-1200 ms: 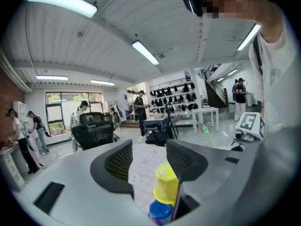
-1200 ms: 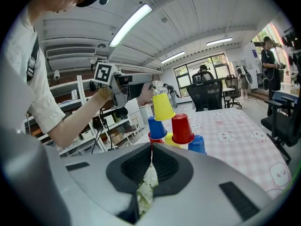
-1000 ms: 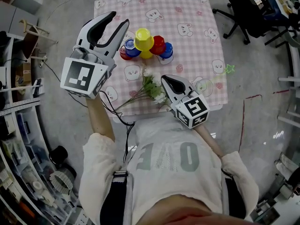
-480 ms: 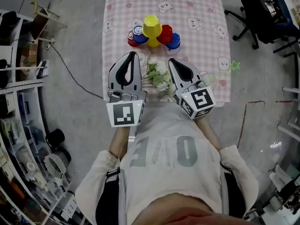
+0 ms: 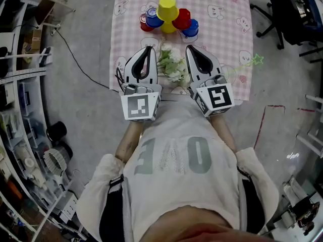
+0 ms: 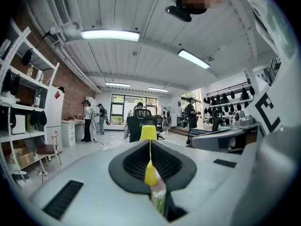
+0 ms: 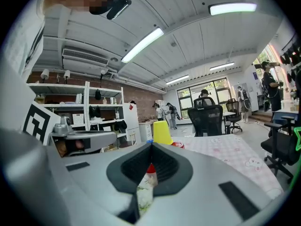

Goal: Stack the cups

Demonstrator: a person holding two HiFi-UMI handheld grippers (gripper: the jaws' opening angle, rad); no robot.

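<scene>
Several cups cluster at the far middle of the pink checked table [image 5: 229, 14]: an upside-down yellow cup [image 5: 167, 8] sits on top, with blue cups [image 5: 154, 19] and red cups [image 5: 182, 20] around it. My left gripper [image 5: 148, 51] and right gripper [image 5: 194, 50] hover side by side over the table's near edge, short of the cups, both shut with nothing held. The left gripper view looks over its shut gripper [image 6: 149, 143] at the yellow cup [image 6: 148, 132]. Over the shut gripper [image 7: 151, 145] in the right gripper view stands the yellow cup [image 7: 162, 132].
A bunch of white artificial flowers [image 5: 172, 68] lies on the cloth between the two grippers. A green star-tipped stick [image 5: 251, 63] rests near the right edge. Office chairs [image 5: 282, 11] stand right of the table; shelves [image 5: 20, 59] line the left.
My left gripper came down from high on the left to beside the right gripper at the table's near edge, and its jaws closed. The right gripper edged slightly forward.
</scene>
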